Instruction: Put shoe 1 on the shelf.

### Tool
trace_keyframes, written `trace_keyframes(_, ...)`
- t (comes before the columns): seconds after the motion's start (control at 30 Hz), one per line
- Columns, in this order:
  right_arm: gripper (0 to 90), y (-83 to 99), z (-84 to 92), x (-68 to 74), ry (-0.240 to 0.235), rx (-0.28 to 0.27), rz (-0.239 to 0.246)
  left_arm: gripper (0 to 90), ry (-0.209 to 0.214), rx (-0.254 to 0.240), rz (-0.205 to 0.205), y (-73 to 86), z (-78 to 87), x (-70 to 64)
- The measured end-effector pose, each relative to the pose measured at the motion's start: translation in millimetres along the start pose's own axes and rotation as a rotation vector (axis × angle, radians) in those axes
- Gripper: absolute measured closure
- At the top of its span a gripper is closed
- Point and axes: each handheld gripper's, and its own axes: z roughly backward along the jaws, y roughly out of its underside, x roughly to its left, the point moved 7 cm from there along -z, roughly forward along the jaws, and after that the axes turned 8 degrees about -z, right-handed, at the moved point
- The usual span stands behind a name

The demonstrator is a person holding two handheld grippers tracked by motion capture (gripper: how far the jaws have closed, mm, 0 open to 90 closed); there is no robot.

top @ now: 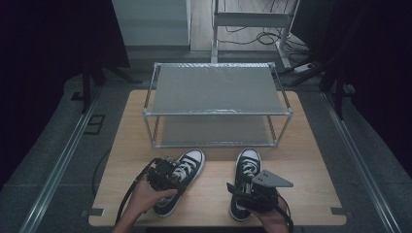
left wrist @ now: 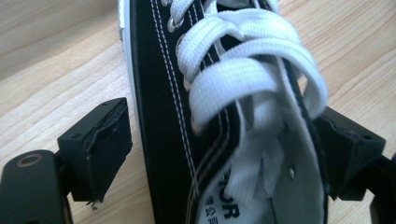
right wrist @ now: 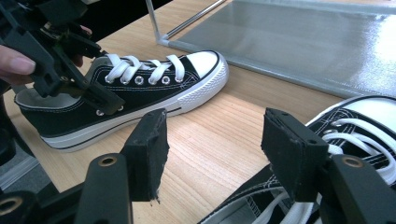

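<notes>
Pair of black canvas lace-up sneakers with white rubber toecaps: left sneaker (top: 180, 180) straddled by the wide-open left gripper (left wrist: 224, 154), right sneaker (top: 245, 182) beside the empty, parted right gripper (right wrist: 212, 149); probably light, soft-sided, best pinched across the collar.

We see our two hand-held grippers, both built of black parts. Our left gripper (top: 167, 174) has blocky black jaws faced with worn, ragged-edged dark pads (left wrist: 105, 149), and a brass-coloured screw ring sits in the arm behind one pad. A black cable loops back from it beside our bare forearm. Our right gripper (top: 252, 191) carries a grey three-cornered plate (top: 273, 179) on top; its jaws show the same frayed pads (right wrist: 149, 149) and brass screw rings.
</notes>
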Motion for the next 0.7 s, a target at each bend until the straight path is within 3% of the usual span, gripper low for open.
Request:
trace_keyframes(0.13,41.0,-0.7,0.8,-1.3,0.006,-0.006,-0.003,13.2,0.006,0.030,0.035,-2.3,-10.0,-0.8)
trace_keyframes(0.23,41.0,-0.6,0.6,-1.9,0.011,-0.008,-0.004,11.7,-0.001,0.065,0.015,-1.6,-13.4,0.3)
trace_keyframes(0.3,40.9,-0.3,0.4,-2.0,0.013,-0.005,-0.003,11.4,-0.004,0.072,0.028,-2.2,-15.4,-0.3)
trace_keyframes(0.47,40.7,1.0,-1.4,-1.0,0.018,0.001,0.001,9.5,0.002,0.151,0.030,-1.8,-24.2,-0.3)
trace_keyframes(0.7,40.7,2.8,-3.3,-1.2,0.024,0.009,0.013,12.1,0.008,0.167,0.019,-2.0,-26.1,1.9)
